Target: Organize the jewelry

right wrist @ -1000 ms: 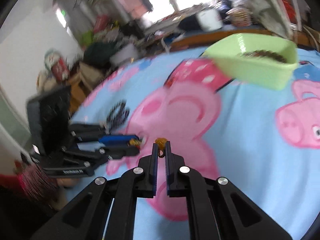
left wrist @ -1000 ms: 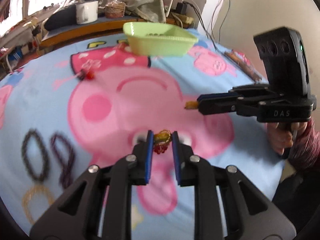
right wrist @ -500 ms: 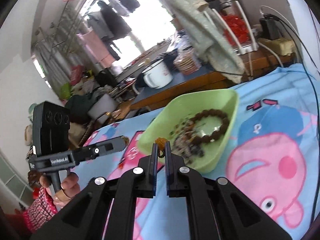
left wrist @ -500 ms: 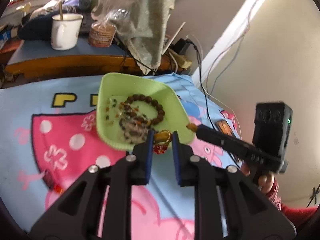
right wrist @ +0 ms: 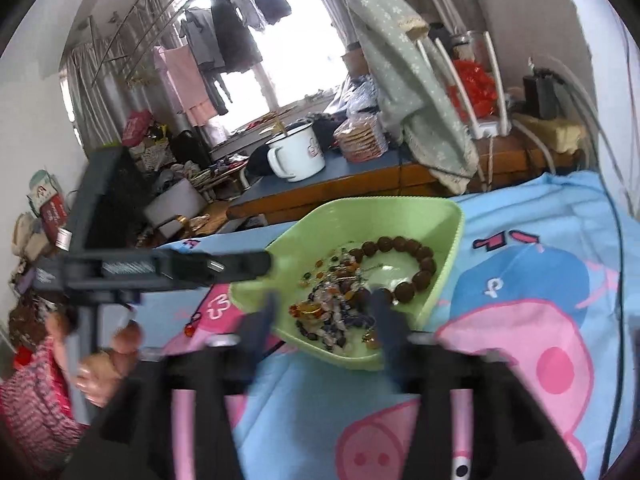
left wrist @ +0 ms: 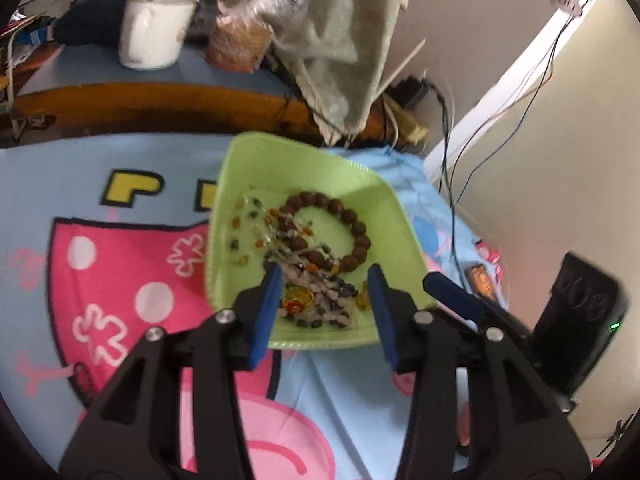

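Observation:
A light green tray [left wrist: 256, 168] sits on the blanket and holds a brown bead bracelet [left wrist: 352, 220], loose beads and several small pieces. My left gripper [left wrist: 323, 276] is open and empty over the tray's near edge. A yellow-and-red charm [left wrist: 297, 300] lies in the tray between its fingers, and an amber piece [left wrist: 363, 299] lies by the right finger. My right gripper [right wrist: 323, 308] is open and empty over the same tray [right wrist: 400, 212]. The charm [right wrist: 310, 311] and the amber piece [right wrist: 371, 340] also show there.
The tray stands on a blue and pink cartoon blanket [left wrist: 120, 260]. A red bead charm [right wrist: 191, 326] lies on the blanket left of the tray. Behind is a wooden desk [left wrist: 120, 100] with a white mug [left wrist: 154, 28], hanging cloth [left wrist: 340, 20] and cables [left wrist: 452, 168].
Both grippers moved in over the green tray and opened. The yellow-and-red charm left my left gripper and the amber piece left my right; both now lie in the tray.

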Tool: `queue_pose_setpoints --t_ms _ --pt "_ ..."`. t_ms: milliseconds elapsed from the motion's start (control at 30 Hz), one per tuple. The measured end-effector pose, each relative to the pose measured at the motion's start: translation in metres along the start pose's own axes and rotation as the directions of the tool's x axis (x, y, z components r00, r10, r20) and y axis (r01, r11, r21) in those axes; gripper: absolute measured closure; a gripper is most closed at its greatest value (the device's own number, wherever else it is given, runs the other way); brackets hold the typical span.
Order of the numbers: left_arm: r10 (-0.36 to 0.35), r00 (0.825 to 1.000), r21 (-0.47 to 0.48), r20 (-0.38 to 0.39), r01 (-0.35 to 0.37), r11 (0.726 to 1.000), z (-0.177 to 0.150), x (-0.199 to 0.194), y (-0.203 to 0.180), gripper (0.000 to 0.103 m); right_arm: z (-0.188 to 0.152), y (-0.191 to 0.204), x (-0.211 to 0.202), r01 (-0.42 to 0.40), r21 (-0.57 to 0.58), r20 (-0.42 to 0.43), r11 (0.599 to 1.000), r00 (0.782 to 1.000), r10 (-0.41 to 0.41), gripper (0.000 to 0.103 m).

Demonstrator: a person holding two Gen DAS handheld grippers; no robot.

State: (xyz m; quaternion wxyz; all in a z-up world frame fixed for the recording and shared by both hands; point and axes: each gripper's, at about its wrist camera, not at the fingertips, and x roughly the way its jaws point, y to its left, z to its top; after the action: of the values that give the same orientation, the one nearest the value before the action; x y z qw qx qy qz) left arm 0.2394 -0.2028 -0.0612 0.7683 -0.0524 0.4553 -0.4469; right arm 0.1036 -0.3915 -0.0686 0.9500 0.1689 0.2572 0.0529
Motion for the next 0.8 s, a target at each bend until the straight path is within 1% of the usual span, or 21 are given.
queue_pose_setpoints --t_ms 67,100,167,200,267,333,367,400,433,467,500,567,600,633,700,767,800 --pt "-0.004 0.999 -0.002 0.038 0.004 1.0 -0.001 -0.02 0.004 0.061 -0.001 0.003 -0.003 0.024 -0.027 0.02 0.999 1.0 -0.023 0.075" --pt "-0.006 0.997 0.001 0.073 0.006 1.0 -0.005 -0.04 0.009 0.061 -0.002 0.006 -0.007 0.029 -0.043 0.039 0.999 0.999 -0.027 0.075" --pt "0.012 0.991 -0.004 0.132 -0.012 1.0 -0.016 -0.074 0.021 0.061 -0.004 0.013 -0.013 0.023 -0.068 0.063 0.997 0.998 -0.019 0.075" --pt "0.025 0.985 -0.015 0.172 -0.023 1.0 -0.028 -0.1 0.032 0.061 -0.004 0.019 -0.016 0.012 -0.086 0.072 0.996 0.997 -0.006 0.075" --pt "0.077 0.973 -0.038 0.219 -0.07 0.997 -0.054 -0.14 0.055 0.061 -0.003 0.03 -0.02 -0.028 -0.101 0.078 0.995 0.996 0.036 0.075" --pt "0.166 0.954 -0.089 0.248 -0.148 0.985 -0.085 -0.177 0.082 0.061 -0.002 0.046 -0.019 -0.092 -0.118 0.057 0.989 0.993 0.099 0.081" --pt "0.197 0.947 -0.116 0.252 -0.173 0.978 -0.097 -0.191 0.092 0.061 -0.003 0.058 -0.016 -0.123 -0.137 0.031 0.983 0.991 0.128 0.085" --pt "0.246 0.935 -0.165 0.254 -0.209 0.964 -0.115 -0.211 0.108 0.061 -0.004 0.07 -0.009 -0.149 -0.161 -0.009 0.976 0.989 0.15 0.091" --pt "0.272 0.927 -0.193 0.256 -0.227 0.955 -0.126 -0.222 0.117 0.061 -0.005 0.082 -0.003 -0.166 -0.178 -0.05 0.97 0.986 0.16 0.094" --pt "0.301 0.918 -0.225 0.259 -0.246 0.943 -0.138 -0.234 0.125 0.061 -0.008 0.095 0.007 -0.184 -0.197 -0.104 0.963 0.981 0.166 0.099" --pt "0.338 0.905 -0.268 0.26 -0.268 0.925 -0.155 -0.249 0.135 0.061 -0.011 0.106 0.016 -0.196 -0.21 -0.146 0.958 0.975 0.167 0.103" --pt "0.373 0.89 -0.306 0.263 -0.29 0.907 -0.173 -0.264 0.144 0.061 -0.019 0.134 0.046 -0.223 -0.248 -0.261 0.943 0.952 0.157 0.103" --pt "0.389 0.881 -0.323 0.268 -0.298 0.898 -0.185 -0.27 0.146 0.061 -0.022 0.147 0.061 -0.227 -0.263 -0.306 0.937 0.941 0.143 0.103" --pt "0.397 0.877 -0.331 0.271 -0.303 0.894 -0.193 -0.274 0.146 0.061 -0.024 0.154 0.073 -0.231 -0.269 -0.331 0.935 0.934 0.135 0.103" --pt "0.397 0.876 -0.329 0.272 -0.303 0.894 -0.205 -0.277 0.145 0.061 -0.025 0.165 0.099 -0.218 -0.263 -0.37 0.94 0.922 0.11 0.103" --pt "0.397 0.878 -0.303 0.266 -0.315 0.899 -0.211 -0.276 0.139 0.061 -0.022 0.173 0.127 -0.183 -0.249 -0.398 0.951 0.915 0.072 0.103" --pt "0.399 0.877 -0.285 0.266 -0.324 0.902 -0.212 -0.274 0.135 0.061 -0.023 0.176 0.134 -0.171 -0.25 -0.404 0.953 0.913 0.058 0.103"
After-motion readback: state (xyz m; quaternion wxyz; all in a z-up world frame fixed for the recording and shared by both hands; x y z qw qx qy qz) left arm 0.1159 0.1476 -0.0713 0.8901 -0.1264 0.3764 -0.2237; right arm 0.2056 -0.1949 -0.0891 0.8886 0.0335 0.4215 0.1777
